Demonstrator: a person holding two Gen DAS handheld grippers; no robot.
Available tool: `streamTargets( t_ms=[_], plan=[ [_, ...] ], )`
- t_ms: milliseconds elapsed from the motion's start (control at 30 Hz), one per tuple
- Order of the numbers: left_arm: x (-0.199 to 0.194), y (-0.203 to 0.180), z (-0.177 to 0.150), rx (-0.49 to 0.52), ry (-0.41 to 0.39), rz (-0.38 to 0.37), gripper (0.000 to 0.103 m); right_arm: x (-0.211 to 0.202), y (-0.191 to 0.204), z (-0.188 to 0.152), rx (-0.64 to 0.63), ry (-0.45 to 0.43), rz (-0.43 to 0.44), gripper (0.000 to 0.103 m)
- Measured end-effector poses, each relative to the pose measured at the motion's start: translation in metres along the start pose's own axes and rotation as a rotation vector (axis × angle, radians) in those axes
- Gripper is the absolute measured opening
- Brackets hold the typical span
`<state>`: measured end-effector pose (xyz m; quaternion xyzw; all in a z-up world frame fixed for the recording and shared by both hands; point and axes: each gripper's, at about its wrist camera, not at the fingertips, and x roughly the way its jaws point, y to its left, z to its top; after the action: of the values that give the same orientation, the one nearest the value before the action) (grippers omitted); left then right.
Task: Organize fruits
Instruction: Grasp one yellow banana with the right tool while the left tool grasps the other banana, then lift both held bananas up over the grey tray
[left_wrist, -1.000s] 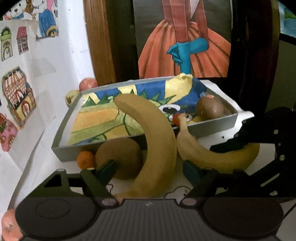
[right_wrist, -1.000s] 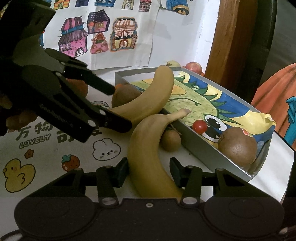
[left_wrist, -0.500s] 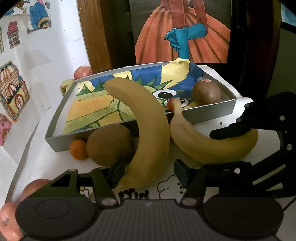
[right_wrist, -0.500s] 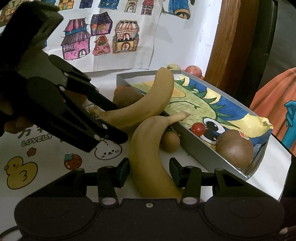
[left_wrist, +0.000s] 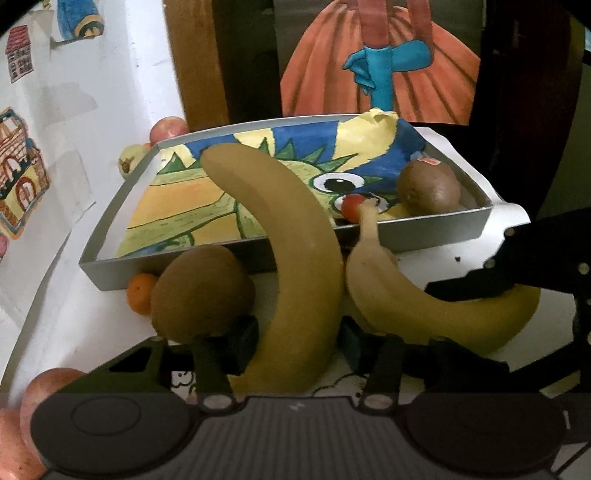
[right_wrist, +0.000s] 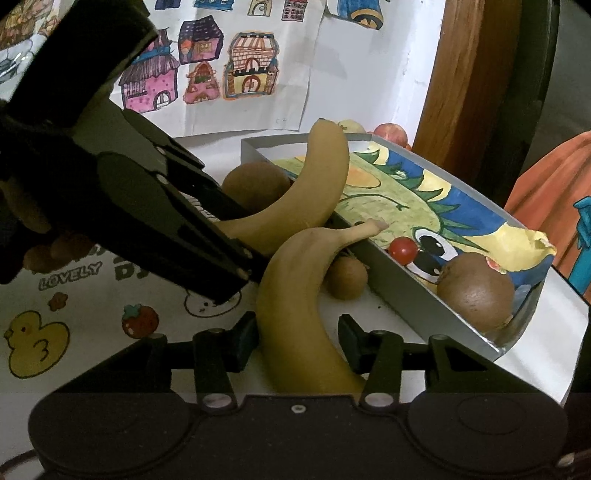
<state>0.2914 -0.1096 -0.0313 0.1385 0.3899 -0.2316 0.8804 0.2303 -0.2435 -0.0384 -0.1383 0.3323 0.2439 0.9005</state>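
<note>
Two yellow bananas lie in front of a grey tray (left_wrist: 424, 232) lined with a dinosaur drawing. The big banana (left_wrist: 295, 258) leans over the tray's front rim, and my left gripper (left_wrist: 299, 339) is shut on its near end. The second banana (right_wrist: 295, 295) points its stem at the tray (right_wrist: 406, 288), and my right gripper (right_wrist: 297, 339) is shut on its lower half. A kiwi (left_wrist: 428, 188) and a cherry tomato (left_wrist: 352, 206) sit in the tray's right end. In the right wrist view the left gripper's fingers (right_wrist: 236, 273) grip the big banana (right_wrist: 314, 192).
A large kiwi (left_wrist: 201, 291) and a small orange (left_wrist: 140, 293) sit against the tray's front, left of my fingers. A small kiwi (right_wrist: 345, 278) lies under the second banana's stem. An apple (left_wrist: 168, 127) and a pear (left_wrist: 129, 162) are behind the tray. Reddish fruit (left_wrist: 40, 398) lies at the near left.
My left gripper has moved forward and its fingers have closed in onto the big banana. The right gripper keeps the same width around the second banana.
</note>
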Motion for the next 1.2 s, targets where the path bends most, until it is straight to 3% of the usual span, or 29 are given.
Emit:
streamTargets(
  t_ms=[233, 467, 833, 1200],
  plan=[
    [-0.007, -0.005, -0.004, -0.001, 0.004, -0.02, 0.047, -0.008, 0.002, -0.003, 0.004, -0.014, -0.008, 0.037],
    [-0.013, -0.013, -0.008, 0.014, 0.023, -0.048, 0.043, -0.021, -0.006, -0.011, 0.053, -0.021, -0.012, 0.037],
    [0.011, -0.012, 0.011, -0.095, 0.001, -0.018, 0.043, -0.03, -0.01, -0.017, 0.086, -0.031, -0.019, 0.037],
    [-0.005, -0.018, 0.005, -0.132, 0.023, -0.02, 0.04, -0.037, -0.018, -0.019, 0.16, -0.063, -0.002, 0.037]
  ],
)
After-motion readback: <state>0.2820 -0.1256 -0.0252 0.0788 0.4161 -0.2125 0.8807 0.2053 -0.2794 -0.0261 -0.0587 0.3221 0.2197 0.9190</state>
